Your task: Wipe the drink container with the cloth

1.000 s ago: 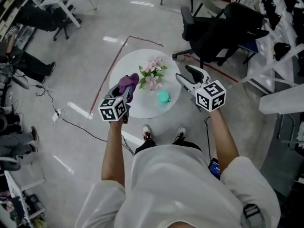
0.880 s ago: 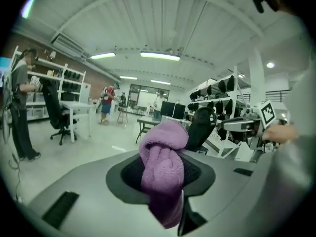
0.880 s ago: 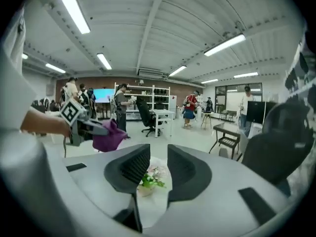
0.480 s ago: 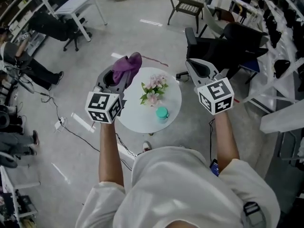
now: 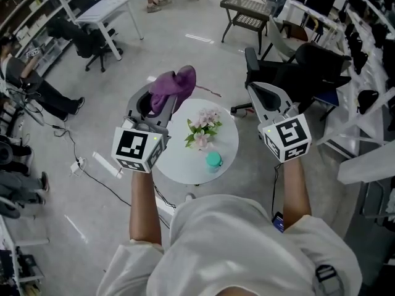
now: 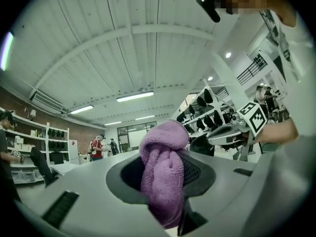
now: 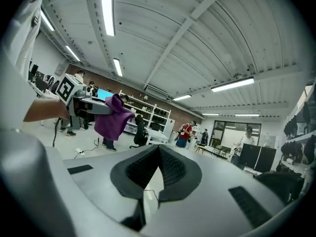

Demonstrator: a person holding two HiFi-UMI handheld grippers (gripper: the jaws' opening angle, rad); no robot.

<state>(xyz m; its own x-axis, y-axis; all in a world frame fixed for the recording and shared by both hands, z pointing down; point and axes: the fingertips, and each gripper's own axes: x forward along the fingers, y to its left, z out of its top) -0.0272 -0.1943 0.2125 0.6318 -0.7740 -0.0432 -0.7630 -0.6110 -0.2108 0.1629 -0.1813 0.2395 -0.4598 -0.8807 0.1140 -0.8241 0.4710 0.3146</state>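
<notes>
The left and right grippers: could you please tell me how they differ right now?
The left gripper is shut on a purple cloth; the right gripper is shut on nothing. The left gripper's jaws are kept apart by the bunched cloth, while the right gripper's jaws meet. Both are raised, with the round table and the green container below them, untouched.

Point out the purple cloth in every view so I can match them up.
Head view: purple cloth, upper centre-left, clamped in the left gripper.
Left gripper view: centre, between the jaws.
Right gripper view: upper left, hanging from that gripper.
Shared landmark: left gripper's marker cube, in head and right gripper views.
</notes>
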